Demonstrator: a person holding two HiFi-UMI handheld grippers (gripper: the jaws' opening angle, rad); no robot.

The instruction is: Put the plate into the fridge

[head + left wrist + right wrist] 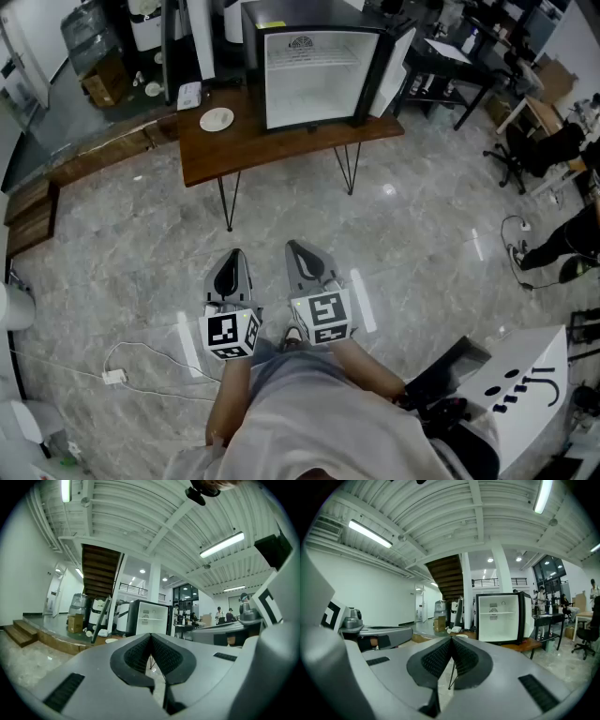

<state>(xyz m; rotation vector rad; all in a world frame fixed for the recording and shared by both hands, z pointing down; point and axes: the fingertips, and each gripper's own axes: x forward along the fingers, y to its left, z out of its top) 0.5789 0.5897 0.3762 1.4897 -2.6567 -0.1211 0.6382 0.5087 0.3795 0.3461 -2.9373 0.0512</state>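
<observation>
A white plate (217, 119) lies on the brown table (281, 145), left of a small black fridge (319, 70) whose door stands open on a white, empty inside. The plate (111, 640) also shows small in the left gripper view, and the fridge (502, 617) in the right gripper view. My left gripper (228, 272) and right gripper (302, 255) are held side by side over the floor, well short of the table. Both are shut with nothing between their pads, as the left gripper (151, 645) and right gripper (452, 648) views show.
Stairs (28, 216) rise at the left. A white cable with a plug (114, 377) lies on the marble floor near my left side. Office chairs (525, 155) and desks stand at the right, a white box (525, 394) at the lower right. People stand far off (220, 616).
</observation>
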